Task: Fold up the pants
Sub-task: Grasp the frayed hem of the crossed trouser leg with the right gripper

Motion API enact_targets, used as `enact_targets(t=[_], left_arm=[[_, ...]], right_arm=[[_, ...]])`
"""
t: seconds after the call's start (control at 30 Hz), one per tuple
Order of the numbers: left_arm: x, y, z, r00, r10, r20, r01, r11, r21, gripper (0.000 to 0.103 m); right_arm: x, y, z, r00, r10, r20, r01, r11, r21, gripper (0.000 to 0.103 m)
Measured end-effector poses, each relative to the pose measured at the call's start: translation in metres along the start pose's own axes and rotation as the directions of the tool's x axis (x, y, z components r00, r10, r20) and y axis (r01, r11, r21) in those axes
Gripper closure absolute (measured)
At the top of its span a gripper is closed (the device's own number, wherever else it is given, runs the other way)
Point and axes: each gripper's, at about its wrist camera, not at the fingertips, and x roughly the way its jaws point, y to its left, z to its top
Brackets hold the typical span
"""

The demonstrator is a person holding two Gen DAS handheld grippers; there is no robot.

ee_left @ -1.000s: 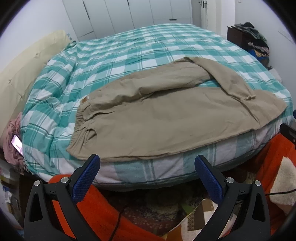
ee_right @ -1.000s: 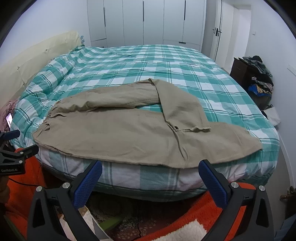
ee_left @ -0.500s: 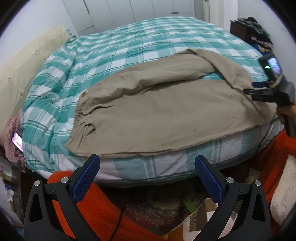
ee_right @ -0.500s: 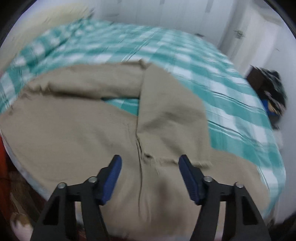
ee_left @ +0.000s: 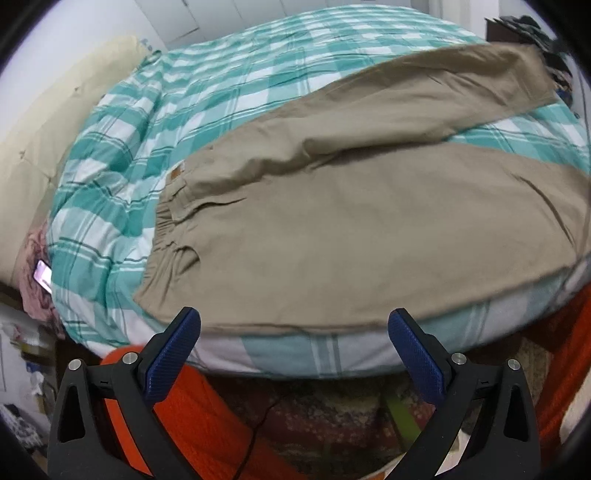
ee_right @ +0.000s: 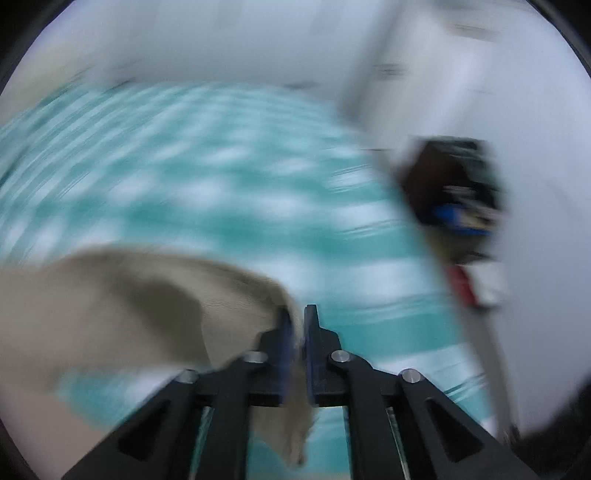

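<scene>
Our right claw [ee_right: 298,328] is closing, pinching the khaki pants' [ee_left: 369,229] hem above the checked bed [ee_left: 221,85]. Our left claw [ee_left: 293,332] gapes empty near the waistband, where the pants sprawl along the bed's near edge.

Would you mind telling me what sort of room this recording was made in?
Most likely a bedroom: a large bed with a teal-and-white checked duvet, a cream padded headboard beside it, and white wardrobe doors behind. Beige trousers lie spread on the bed.

The bed [ee_left: 229,92] wears a teal-checked duvet, and tan pants [ee_left: 369,221] sprawl across its near edge.
</scene>
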Motion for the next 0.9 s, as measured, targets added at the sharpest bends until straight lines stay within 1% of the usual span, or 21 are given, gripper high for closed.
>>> enact_targets(t=[0.03, 0.07, 0.13, 0.2, 0.27, 0.3, 0.33, 0.37, 0.4, 0.47, 0.5, 0.53, 0.57, 0.63, 0.67, 0.7, 0.73, 0.8, 0.83, 0.87, 0.9], left_arm=[[0.007, 0.004, 0.003, 1.0, -0.002, -0.012, 0.001, 1.0, -0.016, 0.001], [0.013, 0.008, 0.006, 1.0, -0.004, -0.019, 0.004, 1.0, -0.027, 0.001], [0.029, 0.017, 0.015, 0.999, -0.006, -0.035, 0.004, 0.999, -0.054, 0.001], [0.046, 0.026, 0.031, 0.999, -0.01, -0.034, 0.008, 0.997, -0.077, 0.001], [0.061, 0.036, 0.057, 1.0, -0.025, 0.006, 0.026, 0.995, -0.099, 0.001], [0.065, 0.04, 0.071, 0.999, -0.032, 0.037, 0.036, 0.994, -0.108, 0.001], [0.069, 0.044, 0.088, 0.997, -0.035, 0.075, 0.044, 0.992, -0.121, 0.001], [0.073, 0.046, 0.104, 0.993, -0.041, 0.112, 0.056, 0.989, -0.135, 0.001], [0.08, 0.048, 0.127, 0.985, -0.055, 0.162, 0.08, 0.986, -0.148, 0.001], [0.096, 0.046, 0.158, 0.973, -0.066, 0.22, 0.102, 0.983, -0.155, 0.001], [0.109, 0.043, 0.171, 0.969, -0.064, 0.239, 0.103, 0.983, -0.154, 0.001], [0.127, 0.04, 0.182, 0.968, -0.043, 0.246, 0.083, 0.984, -0.157, 0.001], [0.149, 0.036, 0.187, 0.973, -0.012, 0.232, 0.051, 0.986, -0.162, 0.001], [0.199, 0.025, 0.185, 0.988, 0.029, 0.152, -0.01, 0.992, -0.126, 0.001], [0.226, 0.021, 0.176, 0.995, 0.011, 0.101, -0.002, 0.996, -0.092, 0.001], [0.246, 0.021, 0.16, 0.994, -0.051, 0.099, 0.06, 0.995, -0.085, 0.001], [0.246, 0.031, 0.148, 0.98, -0.1, 0.169, 0.123, 0.984, -0.13, 0.001], [0.244, 0.041, 0.144, 0.973, -0.14, 0.185, 0.17, 0.973, -0.157, 0.001], [0.245, 0.04, 0.143, 0.974, -0.137, 0.183, 0.166, 0.974, -0.153, 0.001], [0.244, 0.039, 0.141, 0.974, -0.129, 0.186, 0.158, 0.976, -0.149, 0.001], [0.245, 0.04, 0.14, 0.974, -0.126, 0.188, 0.155, 0.977, -0.147, 0.001]], right_arm=[[0.01, -0.023, 0.014, 0.994, -0.109, -0.016, 0.11, 0.993, 0.035, 0.058], [0.019, -0.045, 0.02, 0.979, -0.201, -0.03, 0.203, 0.977, 0.063, 0.057], [0.026, -0.061, 0.012, 0.977, -0.208, -0.043, 0.211, 0.973, 0.091, 0.056], [0.031, -0.054, -0.016, 0.991, -0.121, -0.05, 0.126, 0.987, 0.1, 0.053], [0.037, -0.028, -0.053, 0.997, -0.004, -0.074, 0.009, 0.997, 0.072, 0.053], [0.04, -0.004, -0.077, 0.991, 0.093, -0.096, -0.088, 0.995, 0.055, 0.053], [0.043, 0.009, -0.088, 0.983, 0.15, -0.109, -0.145, 0.988, 0.051, 0.053], [0.044, 0.032, -0.104, 0.964, 0.232, -0.127, -0.227, 0.973, 0.052, 0.053], [0.043, 0.063, -0.117, 0.931, 0.335, -0.146, -0.33, 0.942, 0.057, 0.053], [0.033, 0.103, -0.135, 0.881, 0.449, -0.147, -0.447, 0.893, 0.054, 0.053], [0.026, 0.141, -0.132, 0.841, 0.524, -0.137, -0.524, 0.851, 0.035, 0.053], [0.022, 0.163, -0.128, 0.815, 0.564, -0.13, -0.567, 0.824, 0.023, 0.053], [0.016, 0.192, -0.121, 0.778, 0.616, -0.123, -0.62, 0.784, 0.011, 0.052], [0.001, 0.252, -0.109, 0.689, 0.714, -0.126, -0.72, 0.694, -0.009, 0.042], [-0.002, 0.279, -0.104, 0.647, 0.751, -0.132, -0.759, 0.651, -0.017, 0.039], [-0.007, 0.308, -0.1, 0.599, 0.788, -0.143, -0.798, 0.602, -0.028, 0.033], [-0.007, 0.33, -0.097, 0.56, 0.812, -0.163, -0.827, 0.561, -0.04, 0.031], [-0.007, 0.377, -0.104, 0.478, 0.845, -0.238, -0.877, 0.475, -0.076, 0.029], [-0.002, 0.395, -0.109, 0.445, 0.849, -0.284, -0.894, 0.439, -0.089, 0.029], [0.003, 0.405, -0.115, 0.426, 0.843, -0.327, -0.903, 0.417, -0.103, 0.029], [0.011, 0.412, -0.118, 0.43, 0.832, -0.35, -0.902, 0.415, -0.12, 0.03]])
